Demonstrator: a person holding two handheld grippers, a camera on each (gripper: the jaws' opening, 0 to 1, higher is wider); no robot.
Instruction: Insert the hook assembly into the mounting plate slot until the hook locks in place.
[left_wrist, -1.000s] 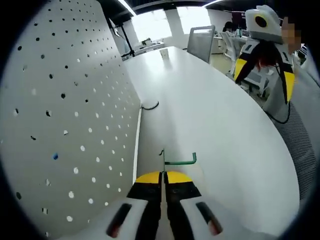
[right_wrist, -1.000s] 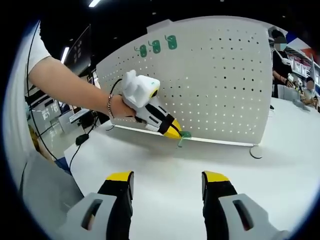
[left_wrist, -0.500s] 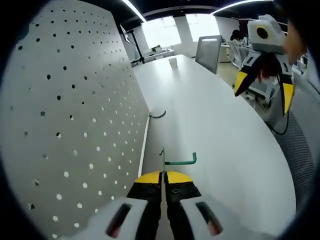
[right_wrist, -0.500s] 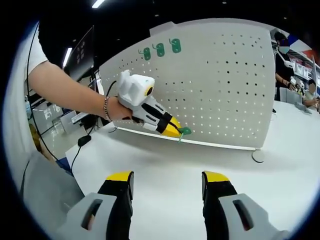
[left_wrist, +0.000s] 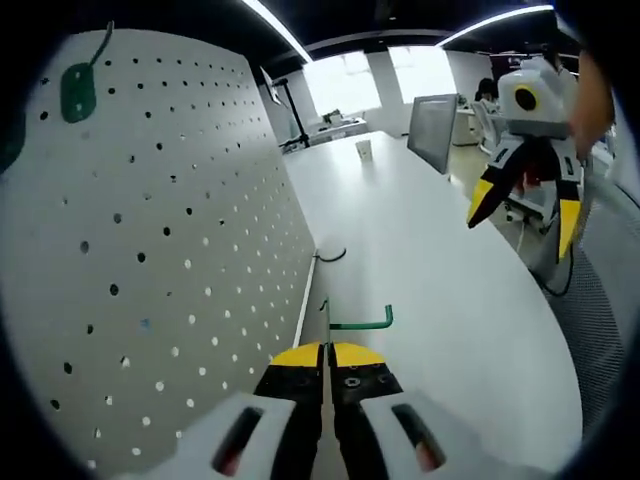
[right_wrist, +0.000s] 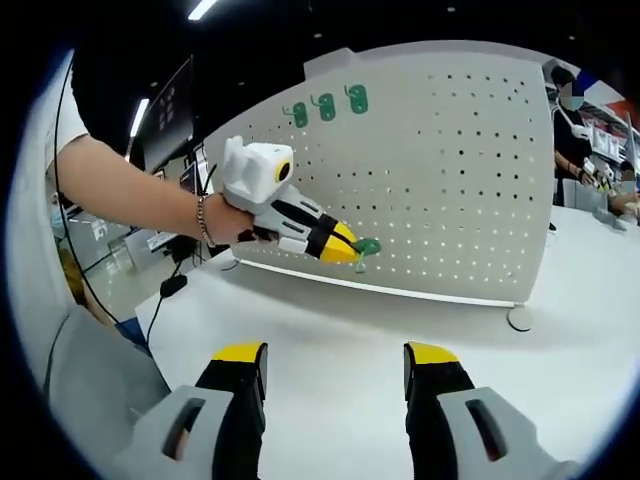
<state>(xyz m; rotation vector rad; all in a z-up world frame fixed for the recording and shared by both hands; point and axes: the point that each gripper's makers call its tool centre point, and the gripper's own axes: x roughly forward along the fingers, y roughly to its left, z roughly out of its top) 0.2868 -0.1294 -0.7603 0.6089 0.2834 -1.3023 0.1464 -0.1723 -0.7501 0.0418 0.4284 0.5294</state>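
The left gripper has its jaws pressed together on the green hook, which juts just past their tips, near the white pegboard above the counter. The right gripper hangs with jaws spread, holding nothing.

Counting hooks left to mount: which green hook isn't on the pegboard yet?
The green hook clamped in the left tool; the three mounted hooks sit along the pegboard top.

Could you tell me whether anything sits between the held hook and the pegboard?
Nothing visible does. The left gripper is shut on the green hook, which hangs just off the pegboard with open air between. The right gripper hangs open, well back over the table.
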